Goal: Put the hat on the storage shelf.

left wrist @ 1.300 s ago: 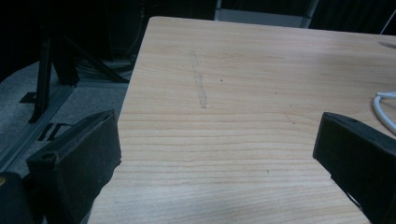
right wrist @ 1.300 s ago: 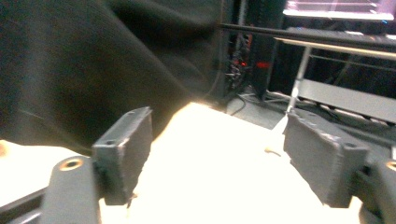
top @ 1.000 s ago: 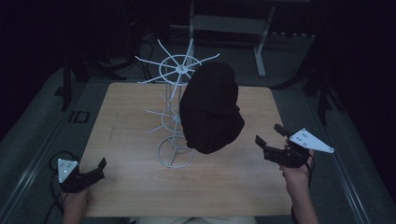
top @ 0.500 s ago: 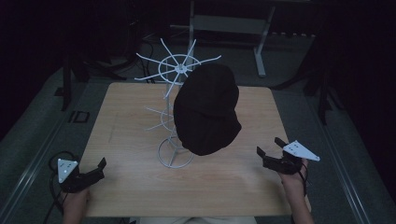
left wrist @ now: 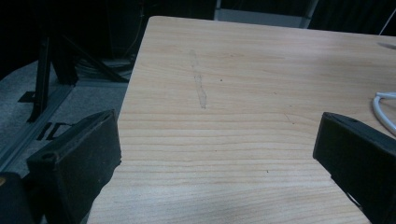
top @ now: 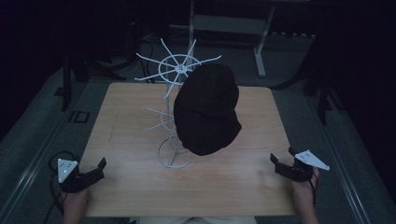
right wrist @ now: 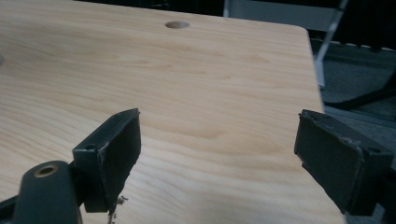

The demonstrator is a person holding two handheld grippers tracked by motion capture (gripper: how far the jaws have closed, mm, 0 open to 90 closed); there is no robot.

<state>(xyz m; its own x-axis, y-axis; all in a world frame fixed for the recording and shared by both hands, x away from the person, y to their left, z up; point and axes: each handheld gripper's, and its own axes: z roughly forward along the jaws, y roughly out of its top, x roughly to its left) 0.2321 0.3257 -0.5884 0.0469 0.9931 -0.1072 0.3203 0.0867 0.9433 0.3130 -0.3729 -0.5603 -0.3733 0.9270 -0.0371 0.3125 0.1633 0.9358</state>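
Black knit beanie hat (top: 207, 109) hangs on the white wire display rack (top: 175, 116), on the rack's right side, covering the upper and middle prongs; its lower edge sits above the rack's round wire base (top: 175, 154). Rack stands near the middle of the light wooden tabletop (top: 140, 135).

Hat is well apart from both tongs. Left tongs (top: 98, 168) sit at the near-left corner of the tabletop, far down-left of the hat, in the person's left hand (top: 74, 200). Right tongs (top: 280, 164) sit at the near-right edge, down-right of the hat, in the person's right hand (top: 303, 193).

Left tongs (left wrist: 217, 149): 2 black jaws spread wide, bare wood between them, holding nothing; a bit of the white wire base (left wrist: 385, 109) shows just beyond the right jaw, not touching.

Right tongs (right wrist: 219, 149): 2 jaws spread wide, gripping nothing, tabletop visible between them. Small round hole (right wrist: 177, 24) in the wood at the far end.

Grey carpeted floor (top: 42, 126) surrounds the tabletop.
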